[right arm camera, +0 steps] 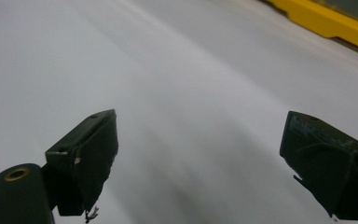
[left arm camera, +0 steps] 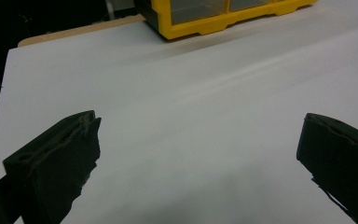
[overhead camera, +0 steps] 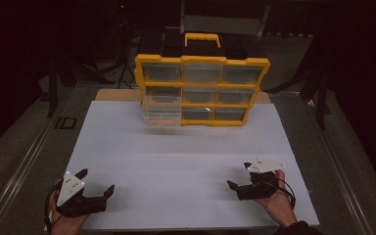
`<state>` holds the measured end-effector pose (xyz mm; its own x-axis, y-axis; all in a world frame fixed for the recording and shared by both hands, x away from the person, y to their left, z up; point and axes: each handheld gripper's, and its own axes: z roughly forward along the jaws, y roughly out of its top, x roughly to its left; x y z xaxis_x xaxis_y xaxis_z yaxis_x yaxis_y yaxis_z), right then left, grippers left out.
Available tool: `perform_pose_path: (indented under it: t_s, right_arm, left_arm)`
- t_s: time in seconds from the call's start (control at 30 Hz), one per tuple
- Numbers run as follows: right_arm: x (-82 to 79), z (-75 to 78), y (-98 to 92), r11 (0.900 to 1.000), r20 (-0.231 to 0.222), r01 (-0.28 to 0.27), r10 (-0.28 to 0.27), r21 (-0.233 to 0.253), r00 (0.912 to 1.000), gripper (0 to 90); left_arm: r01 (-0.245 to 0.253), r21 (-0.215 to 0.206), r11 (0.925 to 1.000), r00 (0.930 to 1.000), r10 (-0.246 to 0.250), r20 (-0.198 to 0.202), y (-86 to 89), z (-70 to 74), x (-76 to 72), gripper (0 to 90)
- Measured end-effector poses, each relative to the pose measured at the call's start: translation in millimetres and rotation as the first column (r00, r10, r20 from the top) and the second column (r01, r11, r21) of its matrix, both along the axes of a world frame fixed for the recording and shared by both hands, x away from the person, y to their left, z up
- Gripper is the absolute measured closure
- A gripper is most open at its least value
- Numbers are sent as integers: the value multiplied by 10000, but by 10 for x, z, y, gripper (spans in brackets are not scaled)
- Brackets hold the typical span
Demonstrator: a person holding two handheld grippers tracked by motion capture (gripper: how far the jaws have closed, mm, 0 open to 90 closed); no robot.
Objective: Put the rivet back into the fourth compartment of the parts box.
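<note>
Both grippers wait at the near edge, the drawer box not yet reached.

The left gripper and the right gripper rest low over the white table, each with jaws spread wide and holding nothing. The yellow drawer box stands upright at the far side, well apart from both; its lower-left clear drawer juts out. By my reading the work is at its start: next, a reach forward to that drawer.
</note>
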<state>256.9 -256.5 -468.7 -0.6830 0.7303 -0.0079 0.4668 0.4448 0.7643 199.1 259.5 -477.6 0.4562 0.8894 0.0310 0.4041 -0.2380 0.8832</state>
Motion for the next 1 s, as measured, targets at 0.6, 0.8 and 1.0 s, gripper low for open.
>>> perform_pose_path:
  t_s: [0.6,0.8,1.0]
  right_arm:
    - [-230,-104,-350,9806,973,1323,-1471,1449,9843,105]
    - [-306,-124,-457,9737,1197,1619,-1820,1603,9760,102]
    - [-357,-142,-581,9630,1342,1948,-2214,1865,9659,102]
  left_arm:
    - [-115,-40,9999,9998,116,177,13,13,-17,0]
    - [-165,-70,9998,9996,166,240,17,15,-20,0]
    - [-193,-38,9998,9994,194,285,16,17,-21,0]
